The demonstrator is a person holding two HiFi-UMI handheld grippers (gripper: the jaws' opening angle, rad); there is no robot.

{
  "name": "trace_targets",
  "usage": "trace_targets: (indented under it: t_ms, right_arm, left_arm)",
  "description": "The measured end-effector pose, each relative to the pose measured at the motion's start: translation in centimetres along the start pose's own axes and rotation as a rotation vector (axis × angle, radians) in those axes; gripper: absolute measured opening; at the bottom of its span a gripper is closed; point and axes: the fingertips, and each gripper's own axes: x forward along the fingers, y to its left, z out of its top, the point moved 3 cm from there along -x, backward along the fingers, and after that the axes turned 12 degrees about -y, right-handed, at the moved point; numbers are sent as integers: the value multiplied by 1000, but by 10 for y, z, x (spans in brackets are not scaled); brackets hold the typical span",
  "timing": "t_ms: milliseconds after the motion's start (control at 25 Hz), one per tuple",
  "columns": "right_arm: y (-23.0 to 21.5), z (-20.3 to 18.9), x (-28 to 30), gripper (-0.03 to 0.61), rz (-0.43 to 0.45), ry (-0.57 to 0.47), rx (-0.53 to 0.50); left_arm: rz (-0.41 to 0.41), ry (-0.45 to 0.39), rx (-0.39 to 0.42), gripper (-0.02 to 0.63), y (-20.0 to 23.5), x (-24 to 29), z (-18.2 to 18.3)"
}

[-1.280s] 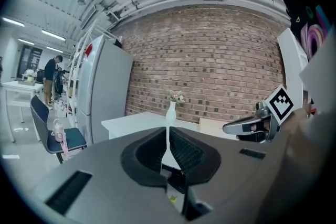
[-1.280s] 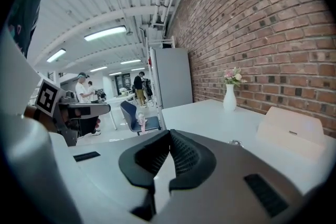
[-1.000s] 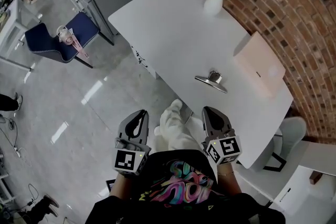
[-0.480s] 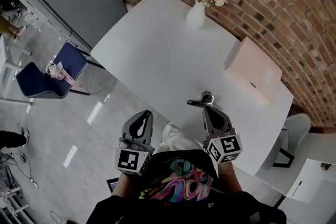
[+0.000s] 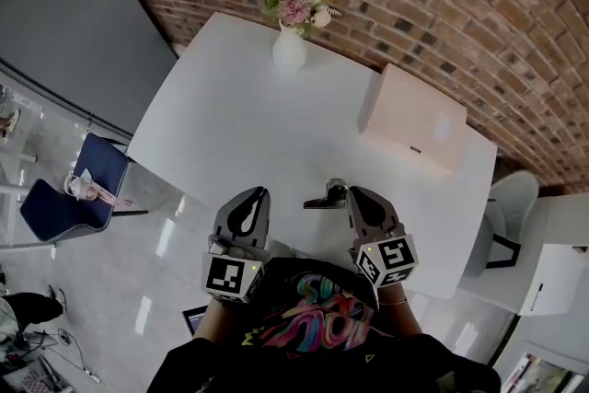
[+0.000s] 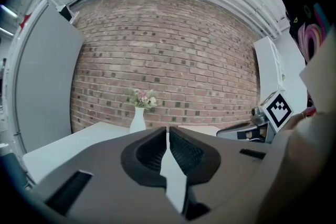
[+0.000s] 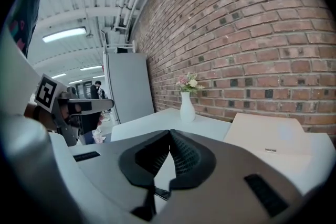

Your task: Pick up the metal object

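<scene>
Pickup not begun: metal object (image 5: 324, 197) lies on worktop (image 5: 230, 120) near edge, just past my R gripper (image 5: 355, 195); its jaws & L gripper (image 5: 252, 195) jaws are together, empty.

The metal object (image 5: 324, 196) is a small, flat, elongated part with a dull silver-grey finish. A raised, rounded section sits at its right-hand end, and a thin tapering blade extends from it to the left. The object lies flat on the white table (image 5: 230, 124), close to the near edge, with its long axis almost parallel to that edge. It is not gripped. In the head view the tip of the right gripper (image 5: 353, 192) overlaps its right end, so that end is partly hidden. Contact there cannot be determined. Finer detail is too small to resolve.
</scene>
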Motion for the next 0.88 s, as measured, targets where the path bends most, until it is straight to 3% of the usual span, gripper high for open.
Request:
trace_targets:
  t_ms: [280, 560, 880]
  right_arm:
    - [-30, 4, -15, 17, -149, -10, 20]
    - [-43, 9, -20, 17, -301, -2, 61]
    - [-52, 4, -19, 17, -367, 27, 46]
  left_arm:
    - [-190, 81, 19, 35, -13, 33, -12]
    - [-348, 101, 14, 35, -16, 75, -11]
    - [-464, 132, -6, 35, -24, 106, -20]
